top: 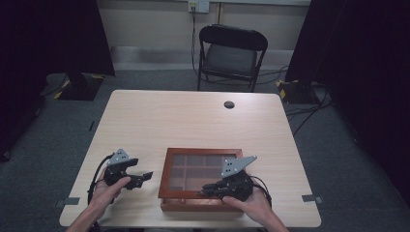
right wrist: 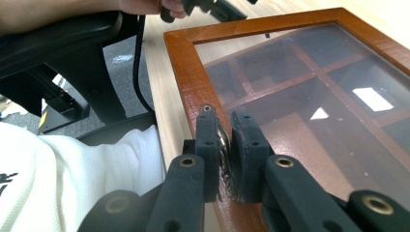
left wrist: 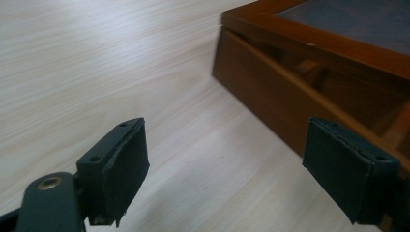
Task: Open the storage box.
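The right gripper [right wrist: 225, 145] is clamped on a small metal knob at the near rim of the box [top: 167, 164] lid — barely lifted, judging by the gap. The left gripper [left wrist: 241, 169] hangs spread wide just beside the box — opening remains.

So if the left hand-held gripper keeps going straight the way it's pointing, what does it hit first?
Most likely the side wall of the brown wooden glass-lidded box. The open left hand-held gripper points across bare table towards it, with nothing in between, though depth is hard to judge.
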